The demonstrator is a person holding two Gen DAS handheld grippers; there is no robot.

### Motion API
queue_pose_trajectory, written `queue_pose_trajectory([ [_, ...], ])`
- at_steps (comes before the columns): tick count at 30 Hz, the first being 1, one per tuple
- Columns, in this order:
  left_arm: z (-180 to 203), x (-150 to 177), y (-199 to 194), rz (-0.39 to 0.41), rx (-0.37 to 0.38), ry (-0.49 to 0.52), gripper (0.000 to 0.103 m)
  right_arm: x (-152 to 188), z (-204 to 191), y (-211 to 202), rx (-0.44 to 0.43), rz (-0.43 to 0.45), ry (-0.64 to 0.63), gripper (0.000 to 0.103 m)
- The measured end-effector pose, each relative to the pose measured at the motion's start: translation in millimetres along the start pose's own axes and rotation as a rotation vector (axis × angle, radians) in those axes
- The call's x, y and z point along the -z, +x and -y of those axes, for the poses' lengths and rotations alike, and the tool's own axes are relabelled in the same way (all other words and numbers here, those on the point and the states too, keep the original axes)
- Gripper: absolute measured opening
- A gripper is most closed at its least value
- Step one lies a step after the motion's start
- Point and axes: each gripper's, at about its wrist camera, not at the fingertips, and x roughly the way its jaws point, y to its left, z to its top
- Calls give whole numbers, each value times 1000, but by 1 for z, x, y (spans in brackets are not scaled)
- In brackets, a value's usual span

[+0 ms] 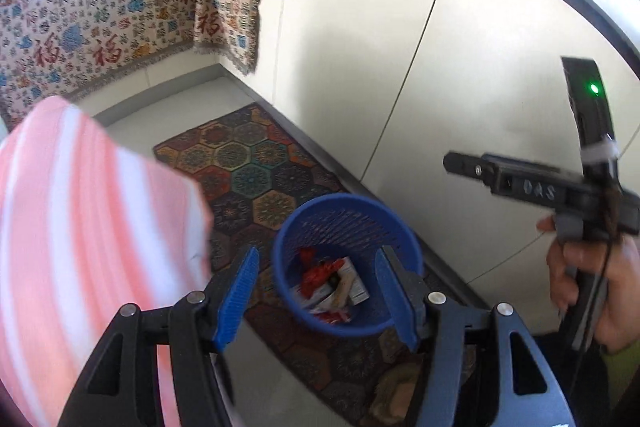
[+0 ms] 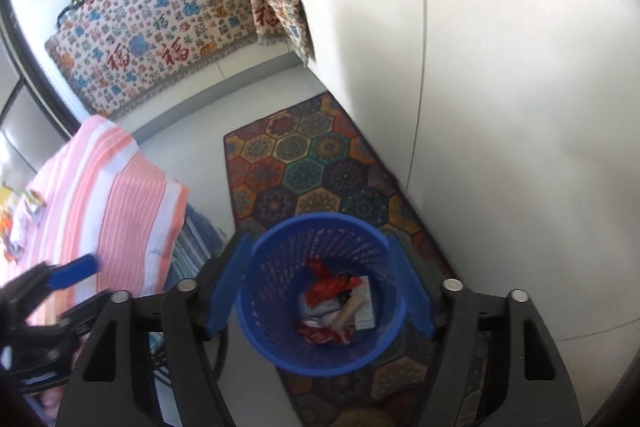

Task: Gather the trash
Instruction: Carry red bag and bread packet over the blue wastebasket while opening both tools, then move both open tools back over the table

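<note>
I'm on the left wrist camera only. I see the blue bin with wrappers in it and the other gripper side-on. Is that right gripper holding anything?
Observer: No. In the right wrist view the right gripper is open with nothing between its pads. The blue bin shows through the gap below.
Operator: Is any trash left on the pink striped cloth? It's a blur for me.
Observer: A few small items lie on the pink striped cloth near its far left edge. They are too blurred to name.
Operator: What's under that cloth?
Observer: A blue striped layer shows beneath its near corner.
</note>
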Motion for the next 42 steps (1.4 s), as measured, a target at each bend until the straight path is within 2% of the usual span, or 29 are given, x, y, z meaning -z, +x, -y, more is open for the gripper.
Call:
queue_pose_trajectory([
  [4,-36,39,-49,7,-77,-4,62,6,-47,-7,39,63,-170,86],
  [6,-59,58,-72,14,-125,-27,62,15,-76,-10,43,99,-265,87],
  [9,-102,90,-106,21,-222,-85,62,32,-126,-14,-18,123,-380,87],
  [12,-146,120,-134,28,-298,-159,62,51,-180,-25,-122,123,-435,87],
  [16,-200,153,-161,21,-403,-239,62,73,-257,-33,-284,82,-466,89],
  [19,-236,175,-177,18,-471,-303,62,83,-314,-27,-351,33,-508,89],
  [22,-265,190,-190,25,-520,-354,63,89,-364,-15,-369,16,-561,89],
  [24,-279,198,-196,37,-517,-394,76,94,-387,-4,-369,-7,-591,89],
  [25,-283,203,-200,40,-512,-418,76,96,-398,4,-363,-21,-603,89],
  [29,-286,206,-204,46,-504,-428,78,109,-419,34,-317,-79,-626,90],
  [31,-286,205,-200,39,-507,-419,80,111,-416,36,-324,-73,-594,96],
  [38,-298,196,-195,32,-502,-420,88,108,-414,35,-307,-79,-584,102],
  [42,-322,179,-200,86,-495,-462,88,107,-413,35,-303,-79,-585,102],
])
